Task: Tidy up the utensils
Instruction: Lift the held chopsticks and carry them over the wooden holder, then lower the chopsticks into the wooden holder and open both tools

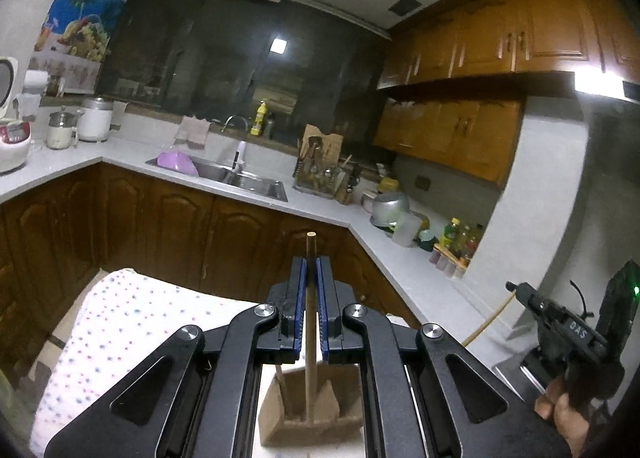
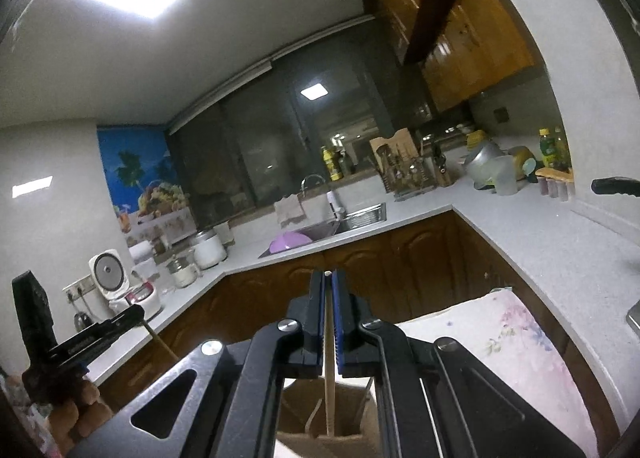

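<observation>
Left gripper (image 1: 311, 270) clamps one wooden chopstick (image 1: 310, 298) upright; right gripper (image 2: 328, 282) clamps a pale chopstick (image 2: 329, 338). Both lifted above the brown holder (image 1: 308, 414) near, another stick inside. Sorting appears partway. Far: grey countertop (image 1: 328, 210), sink (image 1: 240, 178), wooden cabinets.

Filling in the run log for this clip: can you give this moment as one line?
left gripper: shut on chopstick | right gripper: shut on chopstick | both above brown holder | phase: carrying
</observation>
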